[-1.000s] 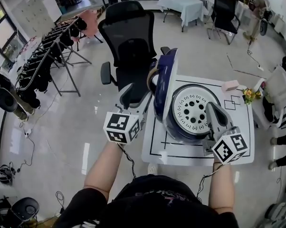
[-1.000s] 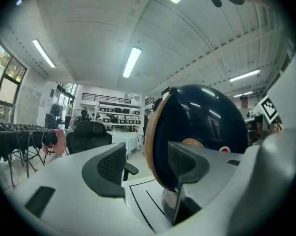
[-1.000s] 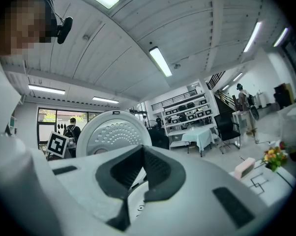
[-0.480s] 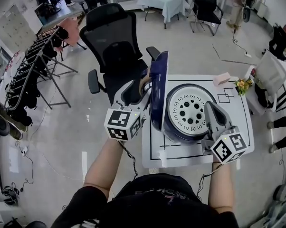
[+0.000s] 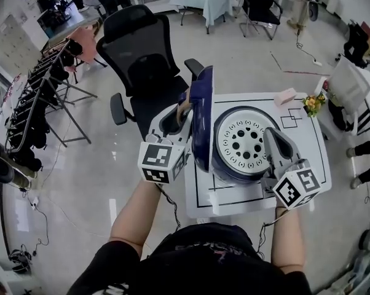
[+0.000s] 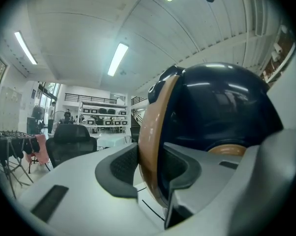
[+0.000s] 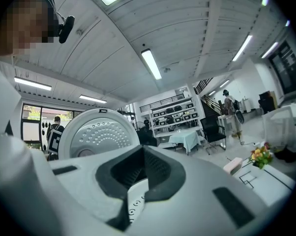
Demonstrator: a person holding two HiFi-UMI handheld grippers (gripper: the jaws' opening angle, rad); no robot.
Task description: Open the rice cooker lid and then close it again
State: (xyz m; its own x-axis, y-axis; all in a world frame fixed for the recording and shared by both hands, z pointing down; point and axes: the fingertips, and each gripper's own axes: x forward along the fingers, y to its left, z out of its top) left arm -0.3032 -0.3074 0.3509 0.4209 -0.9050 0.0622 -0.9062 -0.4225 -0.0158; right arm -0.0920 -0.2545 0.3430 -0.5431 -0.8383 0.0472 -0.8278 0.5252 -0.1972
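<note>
Fingers (image 6: 119, 167) of the left gripper (image 6: 150, 168) have just been closing and now clamp the tan rim of the rice cooker's lid (image 6: 222, 112), one dark pad on each side of the rim. In the head view the left gripper (image 5: 181, 114) reaches level to the near edge of the lid (image 5: 201, 118), which stands upright on its edge at the left side of the rice cooker (image 5: 231, 172). The lid's dark blue shell faces away to the left, toward a black office chair (image 5: 139, 48) on the floor. Its perforated white inner face (image 5: 246, 141) turns to the right.

On the right gripper (image 7: 143, 154), the fingers (image 7: 122, 173) are pressed together with nothing held between them. Beyond them the right gripper view shows the inner face (image 7: 96, 134) standing upright. In the head view the right gripper (image 5: 272, 134) hovers level over the right side of the cooker, just beside the inner face and apart from the left gripper.

The cooker sits on a white table (image 5: 311, 165) marked with black lines, toward its left half. A pink block (image 5: 285, 97) and a small bunch of flowers (image 5: 312, 103) lie at the table's far right corner, well apart from the cooker.
</note>
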